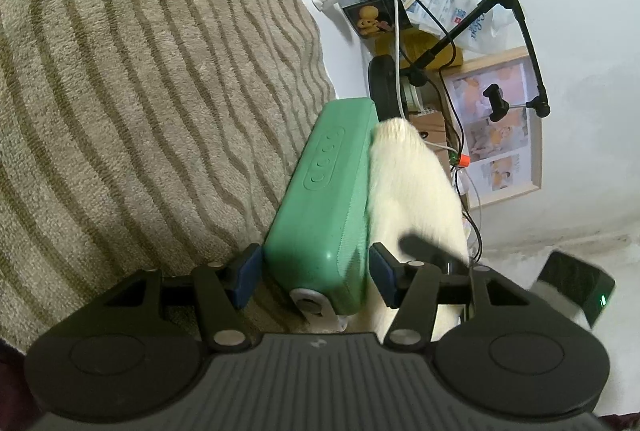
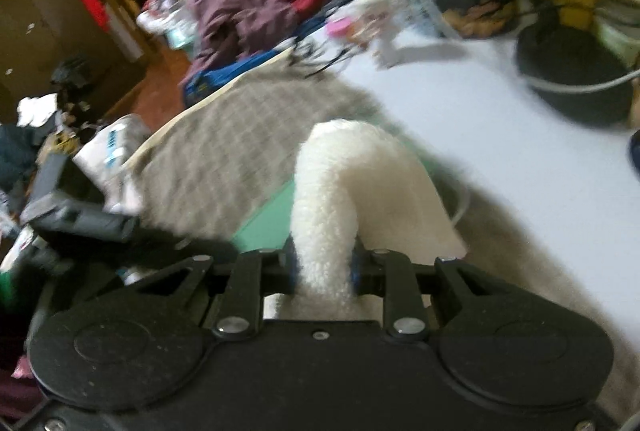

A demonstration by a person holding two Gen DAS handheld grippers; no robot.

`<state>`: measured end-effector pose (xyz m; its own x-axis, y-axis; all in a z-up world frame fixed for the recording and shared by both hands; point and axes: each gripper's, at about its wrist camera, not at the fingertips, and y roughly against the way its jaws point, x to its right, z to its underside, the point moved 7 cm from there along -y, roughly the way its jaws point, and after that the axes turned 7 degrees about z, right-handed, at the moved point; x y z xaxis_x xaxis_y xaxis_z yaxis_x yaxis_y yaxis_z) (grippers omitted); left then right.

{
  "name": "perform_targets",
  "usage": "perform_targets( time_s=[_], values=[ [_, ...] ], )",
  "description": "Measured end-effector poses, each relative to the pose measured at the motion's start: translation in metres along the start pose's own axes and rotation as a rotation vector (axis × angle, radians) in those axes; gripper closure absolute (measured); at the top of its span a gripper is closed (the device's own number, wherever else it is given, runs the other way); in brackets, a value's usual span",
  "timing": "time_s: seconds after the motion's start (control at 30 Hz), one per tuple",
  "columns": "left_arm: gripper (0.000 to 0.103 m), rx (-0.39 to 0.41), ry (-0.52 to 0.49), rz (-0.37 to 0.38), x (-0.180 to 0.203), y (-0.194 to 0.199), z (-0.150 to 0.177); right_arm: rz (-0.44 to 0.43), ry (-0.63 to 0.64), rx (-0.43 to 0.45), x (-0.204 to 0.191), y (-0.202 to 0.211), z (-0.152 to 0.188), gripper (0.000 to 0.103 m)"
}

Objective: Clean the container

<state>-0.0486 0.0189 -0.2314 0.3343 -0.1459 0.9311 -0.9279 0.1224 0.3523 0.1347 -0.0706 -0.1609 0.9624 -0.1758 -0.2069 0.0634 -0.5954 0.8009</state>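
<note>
The left gripper (image 1: 316,271) clamps the near end of the green box (image 1: 324,199) above the striped blanket (image 1: 140,91). The right gripper (image 2: 322,267), closed tightly, holds a white fluffy cloth (image 2: 340,183) against the box's side.

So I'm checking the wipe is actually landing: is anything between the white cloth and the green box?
Nothing visible. The fluffy white cloth, pinched in the right gripper, lies directly against the green box that the left gripper holds.
</note>
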Motion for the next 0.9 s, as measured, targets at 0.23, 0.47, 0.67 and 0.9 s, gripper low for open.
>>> perform_targets(
  time_s=[0.23, 0.47, 0.67, 0.9],
  values=[
    [0.047, -0.004, 0.001, -0.013, 0.001, -0.003, -0.001, 0.129, -0.063, 0.067, 0.057, -0.011, -0.033, 0.081],
    [0.047, -0.009, 0.003, -0.023, 0.001, -0.004, -0.001, 0.193, -0.152, 0.114, 0.086, -0.013, -0.040, 0.081],
    [0.047, -0.027, -0.012, -0.053, 0.006, -0.007, -0.003, 0.172, -0.302, 0.143, 0.093, -0.012, -0.023, 0.082],
    [0.047, -0.028, -0.005, -0.053, 0.005, -0.008, -0.004, 0.075, -0.399, 0.123, 0.073, -0.005, 0.011, 0.081]
  ],
)
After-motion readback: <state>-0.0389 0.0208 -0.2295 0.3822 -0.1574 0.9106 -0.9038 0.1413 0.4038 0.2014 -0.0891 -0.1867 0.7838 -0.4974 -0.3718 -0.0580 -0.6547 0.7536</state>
